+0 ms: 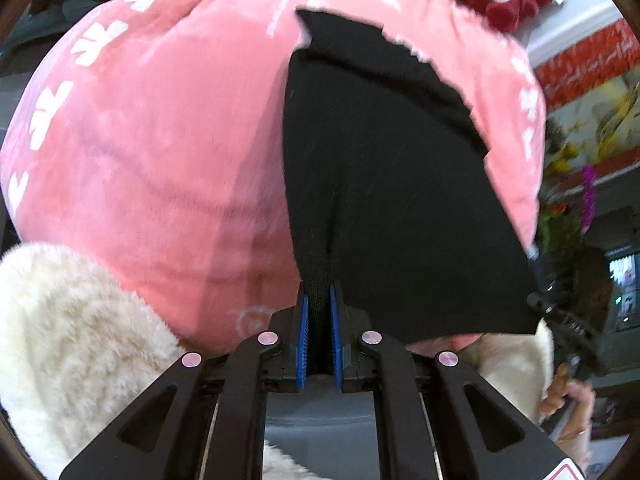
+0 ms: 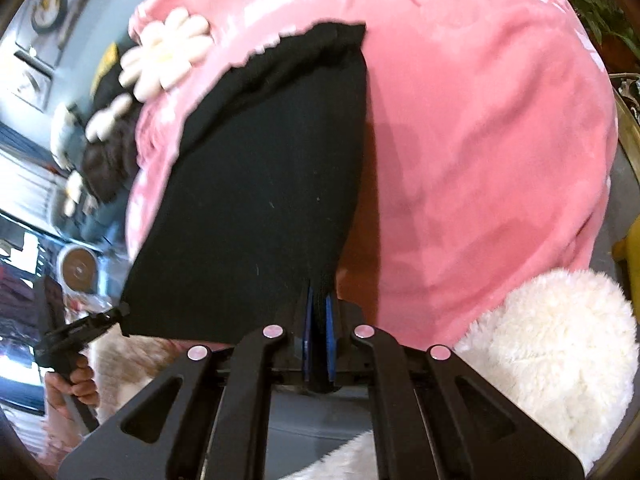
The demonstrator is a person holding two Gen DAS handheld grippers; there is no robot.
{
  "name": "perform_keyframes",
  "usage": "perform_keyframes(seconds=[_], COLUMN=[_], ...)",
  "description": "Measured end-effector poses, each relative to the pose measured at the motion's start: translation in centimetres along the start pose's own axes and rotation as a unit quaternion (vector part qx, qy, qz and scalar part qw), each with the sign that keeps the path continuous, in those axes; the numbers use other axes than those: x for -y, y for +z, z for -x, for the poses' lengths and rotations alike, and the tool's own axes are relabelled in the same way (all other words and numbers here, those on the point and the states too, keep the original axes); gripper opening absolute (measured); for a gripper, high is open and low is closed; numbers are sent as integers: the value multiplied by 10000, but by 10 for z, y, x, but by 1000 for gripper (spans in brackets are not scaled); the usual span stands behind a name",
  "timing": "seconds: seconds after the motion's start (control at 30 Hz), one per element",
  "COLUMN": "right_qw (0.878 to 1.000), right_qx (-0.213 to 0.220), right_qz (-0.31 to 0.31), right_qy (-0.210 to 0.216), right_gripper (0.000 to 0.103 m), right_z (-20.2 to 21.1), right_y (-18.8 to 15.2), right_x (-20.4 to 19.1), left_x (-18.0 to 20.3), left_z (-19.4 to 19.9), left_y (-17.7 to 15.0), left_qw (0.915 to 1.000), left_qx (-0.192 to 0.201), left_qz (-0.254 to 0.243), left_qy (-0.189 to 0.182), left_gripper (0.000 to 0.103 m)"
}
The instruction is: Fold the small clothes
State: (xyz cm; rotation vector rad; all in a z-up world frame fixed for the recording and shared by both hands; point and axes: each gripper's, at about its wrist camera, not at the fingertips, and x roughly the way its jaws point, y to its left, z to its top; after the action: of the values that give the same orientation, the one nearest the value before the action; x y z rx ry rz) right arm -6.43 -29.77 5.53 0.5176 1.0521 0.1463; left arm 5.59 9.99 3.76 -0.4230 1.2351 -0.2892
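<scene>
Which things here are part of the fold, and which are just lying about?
In the job:
- black garment, pinched at two corners
- left gripper, shut on it
- right gripper, shut on it
- pink blanket, the surface under it

Lying about:
- white fluffy cushion
- flower-shaped plush
- round wall clock

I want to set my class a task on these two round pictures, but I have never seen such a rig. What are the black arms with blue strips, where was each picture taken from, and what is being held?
Each picture comes from a fisheye camera on a hand-held tool, looking along its two fingers. There is no robot: a person holds one tool in each hand. The left tool and the right tool are both shut on the near edge of a black garment, one at each corner. It lies over a pink blanket with white prints. A fluffy cream fabric lies nearer, and a hand shows holding the other tool's grip.
</scene>
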Motion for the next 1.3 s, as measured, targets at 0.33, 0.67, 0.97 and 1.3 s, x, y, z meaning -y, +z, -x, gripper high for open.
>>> perform_keyframes(seconds=[0.33,0.67,0.97,1.3], right_qw=[9955,9920,9870,9876], right_qx=[681,1183,1213,655], right_qz=[-15,-444,552,910], right_qy=[652,-40,-896,-1103], right_gripper=[4,36,57,59], right_z=[9,-95,-127,-206], right_y=[111,292,244,292], right_x=[-29,-23,-12,-32], left_x=[42,71,9,23], left_z=[30,-57,-105,-157], left_y=[100,287,292,303], left_qw=[9961,9822,9848,9790], left_qx=[771,1278,1294,1111], left_qz=[-426,-803,-57,-820], left_qy=[-60,1121,1157,1501], left_gripper=[7,29,70,80])
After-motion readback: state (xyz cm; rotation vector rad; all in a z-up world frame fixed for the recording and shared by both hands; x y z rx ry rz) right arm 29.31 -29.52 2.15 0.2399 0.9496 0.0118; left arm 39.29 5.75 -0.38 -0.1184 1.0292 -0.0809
